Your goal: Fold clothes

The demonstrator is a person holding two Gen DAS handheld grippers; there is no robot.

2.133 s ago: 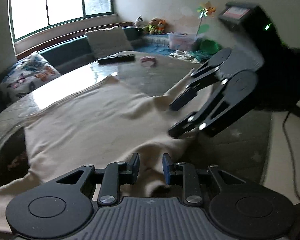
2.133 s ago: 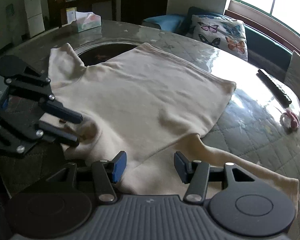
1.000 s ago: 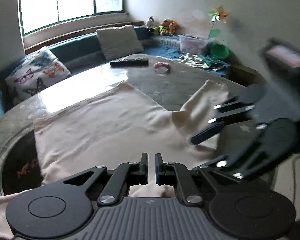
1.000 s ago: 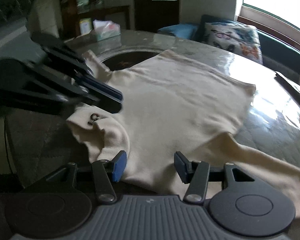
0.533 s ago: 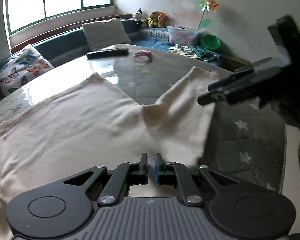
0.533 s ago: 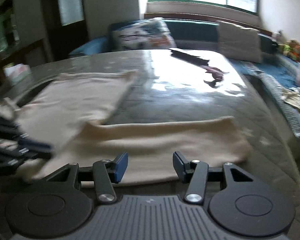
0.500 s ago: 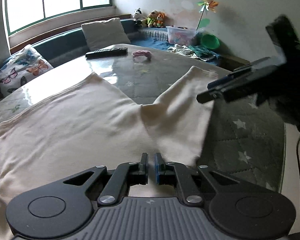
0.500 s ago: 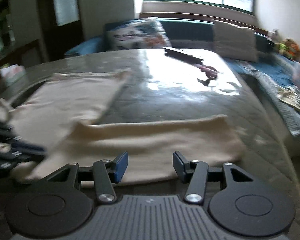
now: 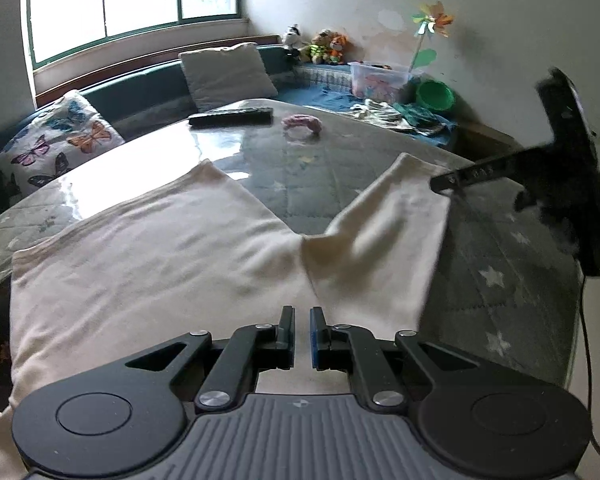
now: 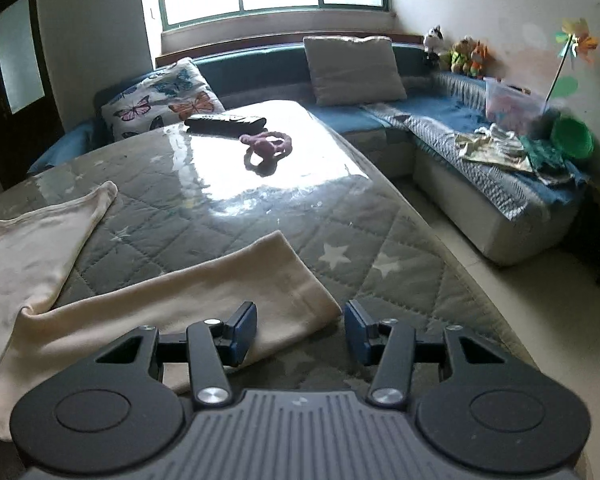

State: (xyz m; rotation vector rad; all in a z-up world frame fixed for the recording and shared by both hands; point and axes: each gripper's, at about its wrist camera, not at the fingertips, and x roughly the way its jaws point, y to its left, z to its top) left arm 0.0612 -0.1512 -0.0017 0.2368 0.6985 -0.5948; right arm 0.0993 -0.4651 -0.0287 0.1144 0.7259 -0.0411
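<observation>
A cream long-sleeved top [image 9: 148, 256] lies spread on the round glass-topped table [image 9: 308, 168]. Its right sleeve [image 9: 384, 248] stretches toward the table's right edge. My left gripper [image 9: 302, 334] is shut on the top's near edge by the shoulder. In the right wrist view the sleeve [image 10: 204, 304] lies flat, and my right gripper [image 10: 300, 330] is open just above its cuff end, the left finger over the cloth. The right gripper also shows in the left wrist view [image 9: 444, 184] at the cuff.
A black remote [image 10: 225, 123] and a pink toy [image 10: 266, 144] lie at the table's far side. A blue corner sofa [image 10: 440, 148] with cushions runs behind. A butterfly pillow [image 10: 160, 100] sits far left. The table edge and floor [image 10: 540, 312] are on the right.
My left gripper has closed on the top's near edge. My right gripper has swung from the collar area out to the sleeve's cuff end, staying open. The sleeve lies straighter.
</observation>
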